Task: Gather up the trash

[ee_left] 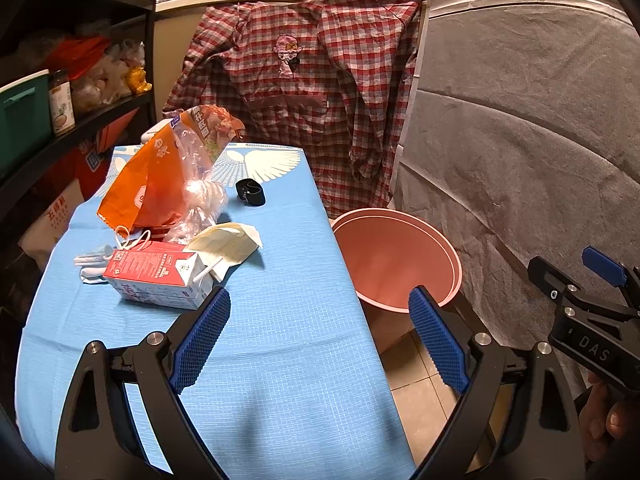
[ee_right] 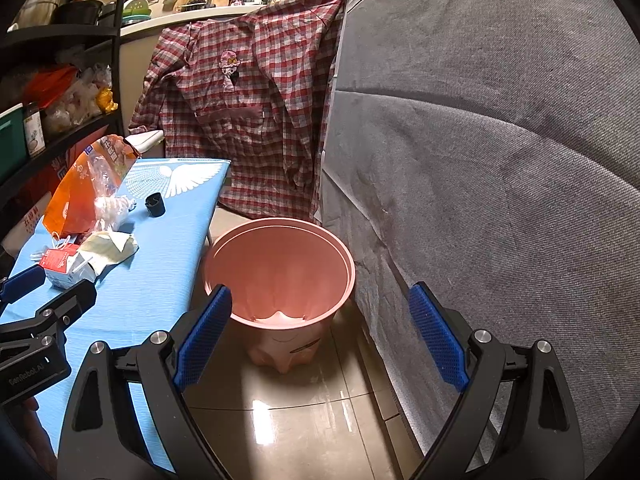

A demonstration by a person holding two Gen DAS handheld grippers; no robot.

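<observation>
On the blue-clothed table (ee_left: 280,340) lies a heap of trash: a red-and-white milk carton (ee_left: 160,276) with a straw, a cream face mask (ee_left: 226,244), an orange-and-clear plastic bag (ee_left: 168,176), white crumpled bits (ee_left: 94,266) and a small black piece (ee_left: 250,192). A pink bin (ee_left: 396,260) stands on the floor to the table's right, with nothing in it (ee_right: 280,264). My left gripper (ee_left: 320,336) hovers open over the table's near edge, just short of the carton. My right gripper (ee_right: 320,336) hangs open above the floor in front of the bin.
A plaid shirt (ee_left: 316,92) hangs behind the table. Grey fabric (ee_right: 500,160) covers a tall surface close on the right of the bin. Black shelves (ee_left: 80,92) with jars and bags line the left. Tiled floor (ee_right: 288,412) shows between table and fabric.
</observation>
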